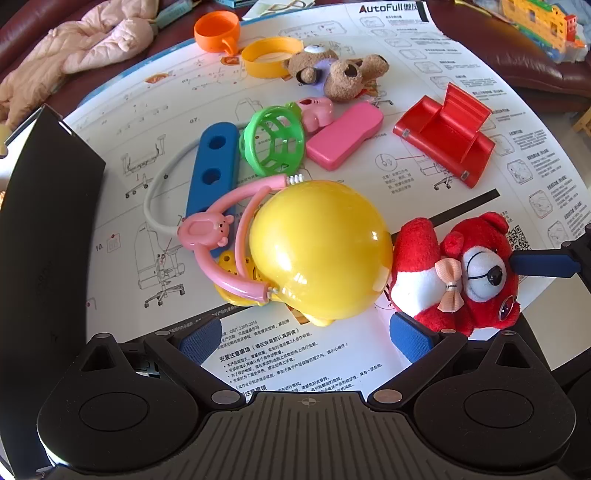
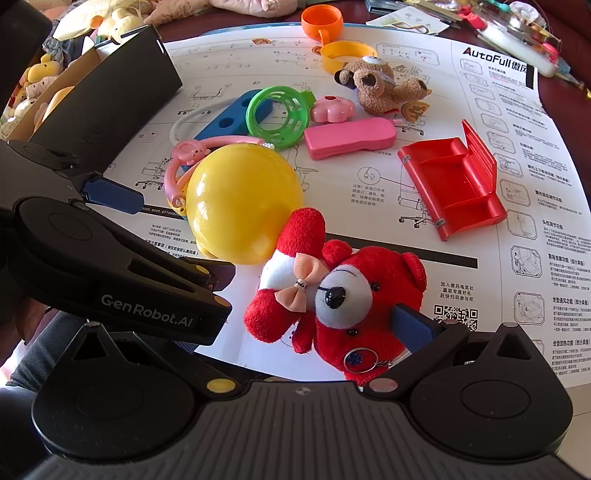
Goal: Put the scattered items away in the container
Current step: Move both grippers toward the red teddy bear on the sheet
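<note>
- Both grippers point steeply down over toys scattered on a printed chair-assembly sheet (image 1: 369, 44); the left gripper (image 1: 306, 339) has its jaws at full spread, nothing between the blue pads, poised just short of the glossy yellow plastic ball (image 1: 317, 251).
- The right gripper (image 2: 295, 339) is equally wide, straddling the fuzzy red plush bear (image 2: 354, 295) without pressing it (its left finger is hidden behind the other tool).
- Only the right wrist view looks into the black container (image 2: 107, 92) at far left, with pale soft toys inside; the left view shows just its dark wall.
- Hard plastics lie farther off: a green lattice basket (image 1: 273, 140), a slab-like pink case (image 1: 343, 134), a red toy sofa (image 1: 447, 133), an orange cup (image 1: 218, 31).
- A brown plush bear (image 2: 380, 86) lies beyond them.
</note>
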Action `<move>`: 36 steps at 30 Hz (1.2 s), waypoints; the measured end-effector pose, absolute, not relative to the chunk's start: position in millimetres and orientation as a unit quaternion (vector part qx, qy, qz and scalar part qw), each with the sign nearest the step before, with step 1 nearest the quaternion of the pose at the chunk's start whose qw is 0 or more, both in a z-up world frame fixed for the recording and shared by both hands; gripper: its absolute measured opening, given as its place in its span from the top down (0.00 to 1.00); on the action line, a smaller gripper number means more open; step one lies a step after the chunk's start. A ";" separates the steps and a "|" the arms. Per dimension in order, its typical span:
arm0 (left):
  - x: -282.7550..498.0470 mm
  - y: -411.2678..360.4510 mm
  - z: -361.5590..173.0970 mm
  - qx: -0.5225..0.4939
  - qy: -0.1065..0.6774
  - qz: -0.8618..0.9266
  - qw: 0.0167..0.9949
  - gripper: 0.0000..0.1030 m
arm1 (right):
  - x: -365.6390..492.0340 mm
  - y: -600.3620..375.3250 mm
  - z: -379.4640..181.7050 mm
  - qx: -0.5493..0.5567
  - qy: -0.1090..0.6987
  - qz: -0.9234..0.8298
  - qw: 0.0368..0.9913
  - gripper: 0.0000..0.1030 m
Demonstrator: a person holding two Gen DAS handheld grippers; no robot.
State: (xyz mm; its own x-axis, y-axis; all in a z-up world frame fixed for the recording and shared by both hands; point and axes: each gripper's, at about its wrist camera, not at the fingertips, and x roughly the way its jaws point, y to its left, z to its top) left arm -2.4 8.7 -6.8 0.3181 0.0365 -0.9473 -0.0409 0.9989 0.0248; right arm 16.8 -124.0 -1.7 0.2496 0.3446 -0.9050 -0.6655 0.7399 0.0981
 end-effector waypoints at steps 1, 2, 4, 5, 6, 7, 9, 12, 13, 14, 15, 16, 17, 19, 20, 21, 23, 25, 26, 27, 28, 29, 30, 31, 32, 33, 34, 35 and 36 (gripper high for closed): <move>-2.3 8.7 -6.8 -0.002 0.583 0.024 0.812 0.00 | 17.2 -124.7 -2.1 -0.155 0.519 0.326 0.775 0.00; -2.3 8.8 -6.9 -0.001 0.584 0.024 0.812 0.00 | 16.7 -123.8 -1.7 -0.155 0.519 0.326 0.775 0.00; -2.4 8.8 -6.9 -0.002 0.584 0.024 0.812 0.00 | 17.2 -124.5 -2.1 -0.155 0.519 0.326 0.775 0.00; -2.4 8.8 -6.9 -0.002 0.584 0.024 0.812 0.00 | 17.1 -123.4 -2.5 -0.155 0.519 0.325 0.775 0.00; -2.5 8.7 -7.0 -0.002 0.584 0.024 0.812 0.00 | 17.5 -123.9 -2.9 -0.156 0.519 0.325 0.775 0.00; -2.6 8.7 -7.0 -0.002 0.583 0.024 0.812 0.00 | 17.1 -123.5 -2.7 -0.156 0.519 0.325 0.775 0.00; -2.5 8.8 -7.1 -0.002 0.584 0.024 0.812 0.00 | 16.9 -123.1 -2.5 -0.155 0.519 0.325 0.775 0.00; -2.6 9.1 -8.2 -0.001 0.584 0.024 0.811 0.00 | 16.7 -122.9 -2.4 -0.155 0.519 0.325 0.775 0.00; -2.6 9.1 -8.4 -0.001 0.584 0.024 0.811 0.00 | 16.9 -123.2 -2.5 -0.155 0.519 0.325 0.776 0.00; -2.4 9.2 -8.7 -0.001 0.585 0.025 0.811 0.00 | 17.2 -123.5 -2.8 -0.154 0.519 0.325 0.776 0.00; -2.4 9.4 -9.0 -0.001 0.585 0.025 0.811 0.00 | 17.7 -123.8 -3.1 -0.154 0.519 0.325 0.776 0.00; -2.4 9.5 -9.3 -0.001 0.585 0.025 0.810 0.00 | 17.9 -123.6 -2.9 -0.153 0.519 0.325 0.776 0.00; -1.8 9.7 -9.6 0.000 0.586 0.025 0.810 0.00 | 18.0 -123.4 -2.5 -0.154 0.519 0.324 0.776 0.00; -1.3 9.7 -10.5 0.002 0.586 0.026 0.810 0.00 | 18.4 -124.1 -1.9 -0.153 0.519 0.324 0.776 0.00; -1.3 9.8 -10.9 0.002 0.586 0.026 0.810 0.00 | 18.5 -124.5 -1.0 -0.153 0.519 0.324 0.776 0.00; -0.4 10.0 -11.5 0.004 0.586 0.027 0.810 0.00 | 18.0 -124.8 0.2 -0.155 0.518 0.325 0.776 0.00; 1.1 10.5 -13.2 0.012 0.585 0.031 0.810 0.00 | 17.8 -127.8 1.8 -0.156 0.517 0.325 0.776 0.00; 4.5 12.4 -16.2 0.018 0.585 0.038 0.810 0.00 | 19.0 -133.3 3.3 -0.156 0.518 0.323 0.777 0.00; 7.4 14.2 -18.5 0.021 0.586 0.042 0.809 0.01 | 19.6 -136.1 4.1 -0.156 0.518 0.319 0.778 0.00; 9.6 15.8 -20.7 0.021 0.589 0.044 0.807 0.01 | 21.0 -140.2 4.9 -0.156 0.518 0.315 0.780 0.00; 11.5 17.4 -22.7 0.022 0.590 0.046 0.805 0.01 | 23.0 -144.9 5.9 -0.155 0.518 0.309 0.783 0.00; 13.6 19.4 -24.8 0.021 0.592 0.049 0.804 0.01 | 25.5 -149.4 7.4 -0.153 0.518 0.303 0.785 0.00; 14.9 20.7 -26.1 0.022 0.593 0.051 0.803 0.00 | 27.7 -155.2 8.7 -0.150 0.518 0.297 0.788 0.00; 16.4 22.2 -27.3 0.021 0.593 0.052 0.803 0.01 | 29.7 -160.5 9.8 -0.146 0.518 0.293 0.790 0.01; 18.2 23.7 -28.4 0.020 0.594 0.052 0.803 0.00 | 30.9 -165.0 10.6 -0.143 0.519 0.288 0.792 0.01; 20.4 25.4 -29.7 0.019 0.595 0.053 0.802 0.00 | 32.4 -168.0 10.2 -0.140 0.519 0.282 0.794 0.01; 22.7 27.1 -30.9 0.019 0.596 0.056 0.801 0.00 | 34.0 -170.8 8.9 -0.138 0.520 0.277 0.796 0.01; 25.0 28.7 -31.5 0.018 0.596 0.060 0.800 0.00 | 35.0 -171.3 6.1 -0.137 0.522 0.273 0.796 0.01; 25.9 29.9 -30.6 0.017 0.595 0.064 0.801 0.01 | 35.2 -171.4 3.2 -0.137 0.524 0.271 0.796 0.01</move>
State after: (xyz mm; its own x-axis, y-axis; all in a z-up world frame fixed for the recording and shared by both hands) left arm 25.9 29.9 -30.6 0.2827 0.1217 -0.9514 -0.0822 0.9913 0.1024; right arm 35.2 -171.4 3.2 0.3034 0.2874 -0.9085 -0.5752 0.8154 0.0659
